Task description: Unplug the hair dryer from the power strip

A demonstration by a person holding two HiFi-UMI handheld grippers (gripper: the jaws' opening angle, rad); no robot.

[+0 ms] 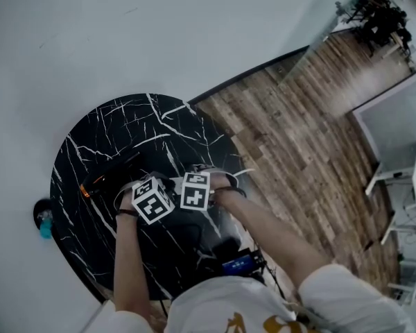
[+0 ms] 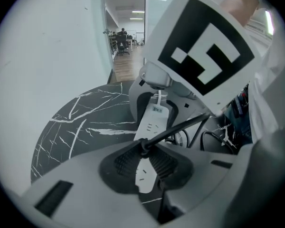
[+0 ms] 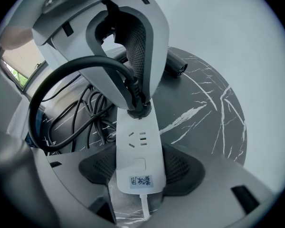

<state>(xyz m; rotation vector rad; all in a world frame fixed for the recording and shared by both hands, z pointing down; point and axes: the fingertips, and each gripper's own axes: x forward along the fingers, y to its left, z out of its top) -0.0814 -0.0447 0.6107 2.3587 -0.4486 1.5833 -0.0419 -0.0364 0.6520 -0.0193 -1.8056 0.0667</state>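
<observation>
**Unplugging not yet done**

The hair dryer's black plug (image 3: 135, 109) sits in the end socket of the long white plastic power strip (image 3: 138, 148). The left gripper (image 2: 145, 148) pinches that plug. The right gripper (image 3: 140, 172) clamps the strip's opposite, cord end. Pulling the plug free remains.

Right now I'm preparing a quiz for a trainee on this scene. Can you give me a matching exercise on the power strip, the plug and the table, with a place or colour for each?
Things:
1. power strip
2. plug
3. table

Descriptions:
A. black with white veins
B. black, seated in a socket, pinched by the left gripper
C. white, gripped at its labelled end by the right gripper

Pairs: 1-C, 2-B, 3-A
</observation>
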